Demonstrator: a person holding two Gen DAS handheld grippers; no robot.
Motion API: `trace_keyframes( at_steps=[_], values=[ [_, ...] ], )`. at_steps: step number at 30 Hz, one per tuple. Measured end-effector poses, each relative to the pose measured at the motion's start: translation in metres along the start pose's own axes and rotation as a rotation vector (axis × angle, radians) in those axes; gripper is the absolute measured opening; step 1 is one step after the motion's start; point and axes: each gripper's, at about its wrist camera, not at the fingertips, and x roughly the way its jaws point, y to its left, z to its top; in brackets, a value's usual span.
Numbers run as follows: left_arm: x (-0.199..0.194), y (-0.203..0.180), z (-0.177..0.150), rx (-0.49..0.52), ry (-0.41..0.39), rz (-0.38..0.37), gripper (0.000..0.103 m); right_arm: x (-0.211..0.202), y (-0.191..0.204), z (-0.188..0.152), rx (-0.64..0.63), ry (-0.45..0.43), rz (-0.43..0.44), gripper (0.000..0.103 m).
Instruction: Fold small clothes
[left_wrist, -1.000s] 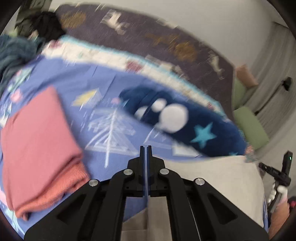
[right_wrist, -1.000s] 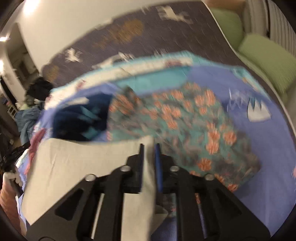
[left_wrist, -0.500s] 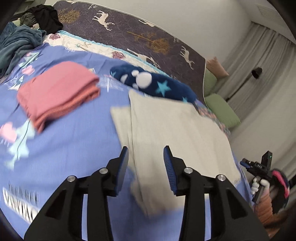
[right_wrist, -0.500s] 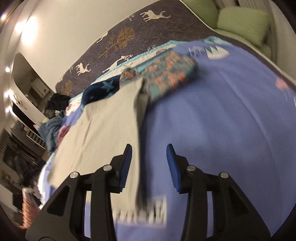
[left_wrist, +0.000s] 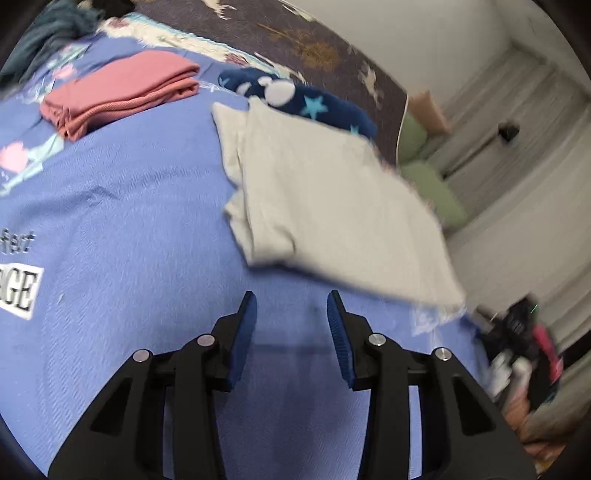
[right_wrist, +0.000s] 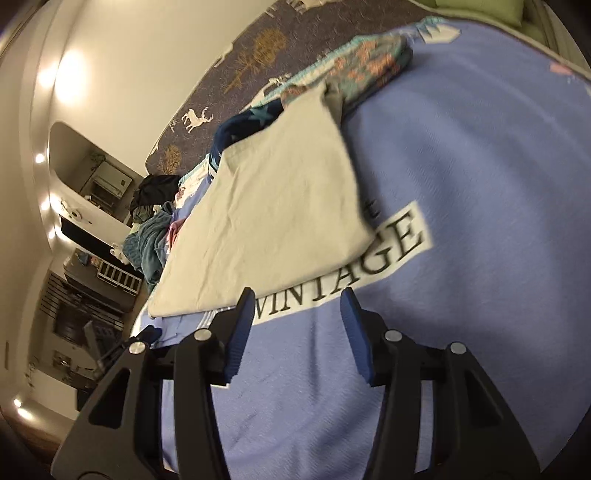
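Observation:
A beige garment (left_wrist: 325, 192) lies folded flat on the blue bedspread (left_wrist: 122, 229). It also shows in the right wrist view (right_wrist: 273, 214), partly covering the printed word VINTAGE (right_wrist: 354, 273). My left gripper (left_wrist: 291, 306) is open and empty, a little short of the garment's near edge. My right gripper (right_wrist: 297, 301) is open and empty, just in front of the garment's near edge.
A folded pink garment (left_wrist: 118, 92) lies at the far left. A navy star-print garment (left_wrist: 295, 99) sits behind the beige one. A teal floral garment (right_wrist: 369, 62) lies far right. A heap of dark and teal clothes (right_wrist: 151, 229) sits at the bed's left end. Green cushions (left_wrist: 428, 184) lie beyond.
Both grippers let go of the beige garment and opened. It dropped flat onto the bedspread, and both grippers have pulled back from it.

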Motion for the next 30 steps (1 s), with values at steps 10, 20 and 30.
trace_keyframes(
  at_steps=[10, 20, 30],
  values=[
    [-0.023, 0.051, 0.027, -0.234, -0.201, -0.017, 0.0, 0.02, -0.006, 0.007, 0.093, -0.014, -0.009, 0.051],
    [-0.045, 0.034, -0.004, -0.244, -0.085, -0.105, 0.049, 0.016, -0.007, 0.004, 0.117, -0.025, -0.019, 0.064],
    [0.046, 0.017, 0.031, -0.293, -0.065, -0.151, 0.006, 0.051, -0.003, 0.029, 0.095, -0.109, -0.078, 0.023]
  ],
)
